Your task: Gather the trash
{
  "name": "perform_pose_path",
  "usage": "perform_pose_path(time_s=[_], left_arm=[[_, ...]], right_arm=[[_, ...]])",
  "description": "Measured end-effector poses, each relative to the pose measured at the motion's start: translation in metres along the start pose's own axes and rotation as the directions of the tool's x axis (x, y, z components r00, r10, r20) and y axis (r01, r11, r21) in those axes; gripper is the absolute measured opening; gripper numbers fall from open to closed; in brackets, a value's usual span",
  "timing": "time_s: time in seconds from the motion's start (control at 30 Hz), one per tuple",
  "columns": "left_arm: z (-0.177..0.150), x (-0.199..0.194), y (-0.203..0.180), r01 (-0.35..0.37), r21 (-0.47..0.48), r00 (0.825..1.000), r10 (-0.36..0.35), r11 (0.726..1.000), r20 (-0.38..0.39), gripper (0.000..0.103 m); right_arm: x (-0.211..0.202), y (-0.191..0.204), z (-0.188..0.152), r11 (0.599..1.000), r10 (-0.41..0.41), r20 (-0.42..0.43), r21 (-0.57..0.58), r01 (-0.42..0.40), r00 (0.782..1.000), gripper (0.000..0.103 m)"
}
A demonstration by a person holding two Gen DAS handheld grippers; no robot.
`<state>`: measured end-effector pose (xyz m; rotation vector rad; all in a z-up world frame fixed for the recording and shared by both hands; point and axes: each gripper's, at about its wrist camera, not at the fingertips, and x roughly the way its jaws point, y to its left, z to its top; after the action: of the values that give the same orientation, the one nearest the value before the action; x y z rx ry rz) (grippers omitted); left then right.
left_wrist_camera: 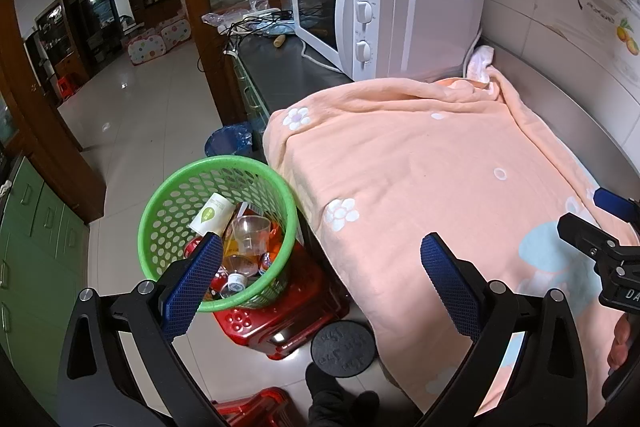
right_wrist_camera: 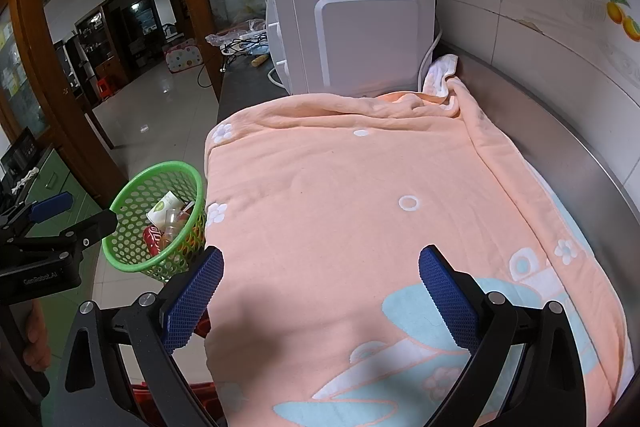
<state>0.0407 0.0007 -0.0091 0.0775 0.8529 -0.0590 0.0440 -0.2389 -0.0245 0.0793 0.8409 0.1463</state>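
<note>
Hovering left claw (left_wrist_camera: 322, 263) apart, empty | right claw (right_wrist_camera: 321, 275) apart, empty | green basket (left_wrist_camera: 176, 187) upright, trash inside

Both grippers, left gripper (left_wrist_camera: 320, 271) & right gripper (right_wrist_camera: 320, 283), had black frames w/ silver screws, blue mesh-textured pads (right_wrist_camera: 448, 299). "GenRobot.AI" printed on left's body.
</note>
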Motion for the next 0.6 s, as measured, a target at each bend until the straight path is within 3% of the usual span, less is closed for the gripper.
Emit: perform_pose_path(time_s=[0.6], left_arm=[[-0.0003,-0.0012,0.0005,-0.003,0.005,1.000,0.003,1.000,0.014,0.098]], right_arm=[[0.0002,0.0010,-0.0004,1.000,0.001,-0.001,-0.002,-0.001,1.000,0.095]])
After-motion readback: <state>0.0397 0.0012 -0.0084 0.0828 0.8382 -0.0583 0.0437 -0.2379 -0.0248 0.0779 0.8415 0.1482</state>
